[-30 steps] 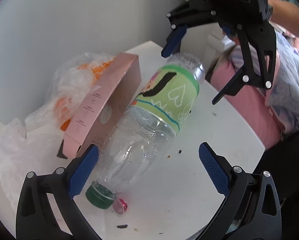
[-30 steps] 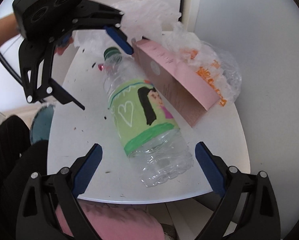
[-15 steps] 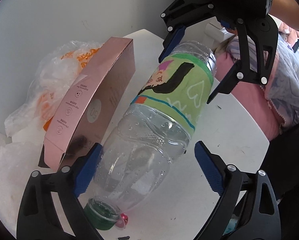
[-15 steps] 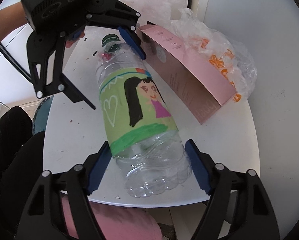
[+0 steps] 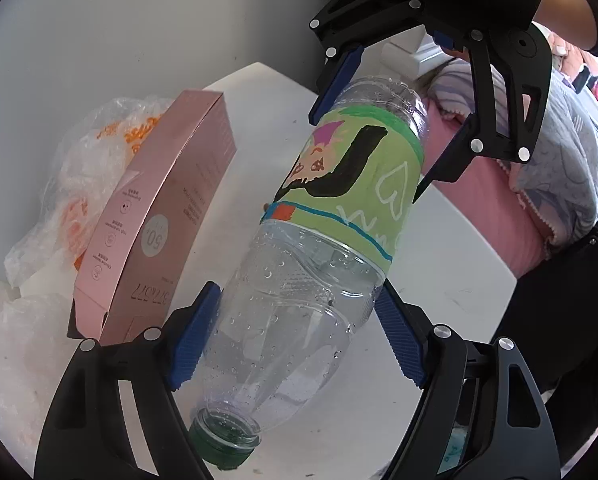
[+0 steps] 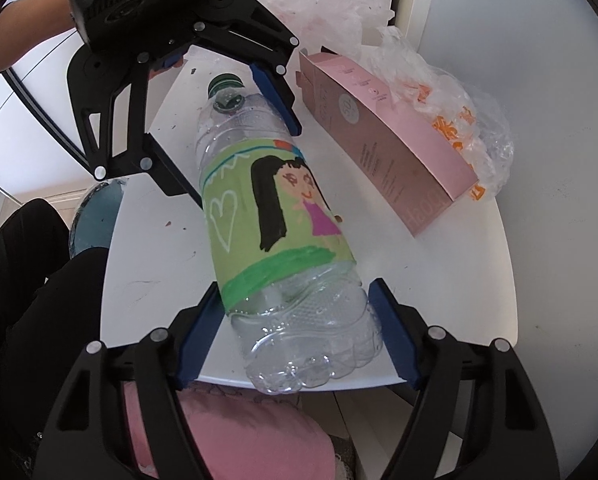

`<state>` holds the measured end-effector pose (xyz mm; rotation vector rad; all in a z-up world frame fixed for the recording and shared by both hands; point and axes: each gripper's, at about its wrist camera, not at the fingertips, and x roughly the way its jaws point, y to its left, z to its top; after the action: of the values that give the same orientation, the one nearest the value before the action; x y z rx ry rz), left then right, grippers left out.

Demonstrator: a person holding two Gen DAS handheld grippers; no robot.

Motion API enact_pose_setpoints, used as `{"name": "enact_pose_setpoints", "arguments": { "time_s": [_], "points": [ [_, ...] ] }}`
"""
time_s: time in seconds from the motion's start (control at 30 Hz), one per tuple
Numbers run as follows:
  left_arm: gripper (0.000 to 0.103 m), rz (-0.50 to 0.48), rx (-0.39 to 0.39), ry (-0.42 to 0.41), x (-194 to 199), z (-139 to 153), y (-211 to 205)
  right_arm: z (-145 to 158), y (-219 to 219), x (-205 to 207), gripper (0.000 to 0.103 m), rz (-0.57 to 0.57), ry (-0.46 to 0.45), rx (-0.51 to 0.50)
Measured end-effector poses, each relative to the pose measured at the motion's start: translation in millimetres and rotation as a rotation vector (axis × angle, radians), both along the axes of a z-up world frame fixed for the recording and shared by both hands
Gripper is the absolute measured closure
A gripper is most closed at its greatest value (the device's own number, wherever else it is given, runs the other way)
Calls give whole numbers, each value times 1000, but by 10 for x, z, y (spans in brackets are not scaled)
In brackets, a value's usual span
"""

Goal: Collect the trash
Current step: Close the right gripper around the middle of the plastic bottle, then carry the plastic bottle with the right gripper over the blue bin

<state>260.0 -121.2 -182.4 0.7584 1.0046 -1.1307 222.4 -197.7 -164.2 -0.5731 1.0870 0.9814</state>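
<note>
- Both grippers were spread wide over the bottle a second ago; now both sit on it.
- Left gripper [image 5: 299, 340]: jaws closing, blue pads pressed against the clear neck end of the bottle [image 5: 323, 264], just above the green cap [image 5: 223, 446].
- Right gripper [image 6: 295, 334]: pads clamped on the clear base end, just below the painted green label [image 6: 267, 216]; it closed about half a second back and has held steady since.
- The bottle lay flat on the white table [image 6: 439, 288] before; now it fills far more of both views and looks lifted or tilted, but whether the cap end has cleared the table I cannot tell.
- Pink box [image 5: 155, 224] and crumpled plastic bag [image 5: 79, 168] are untouched, on the table beside the bottle, box leaning on the bag.
- Meaning: two-handed pickup of the bottle looks secured, so carrying it to a bin is likely next; no bin is clearly visible.
- Box and bag remain to be collected, so the task is early on.
</note>
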Motion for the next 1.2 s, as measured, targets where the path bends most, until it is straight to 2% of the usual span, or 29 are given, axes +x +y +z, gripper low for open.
{"name": "enact_pose_setpoints", "arguments": {
  "time_s": [0.27,0.53,0.93,1.2],
  "points": [
    [28,18,-20,-47,-207,323,87,318,-14,-113,32,41,-47,11],
    [28,92,-35,-100,-561,678,344,673,236,-405,32,125,-124,22],
    [28,289,-22,-180,-1395,1040,1163,986,1040,-997,32,326,-203,43],
    [28,443,-18,-207,-2024,1103,1846,1056,1721,-1454,32,484,-225,55]
  ]
}}
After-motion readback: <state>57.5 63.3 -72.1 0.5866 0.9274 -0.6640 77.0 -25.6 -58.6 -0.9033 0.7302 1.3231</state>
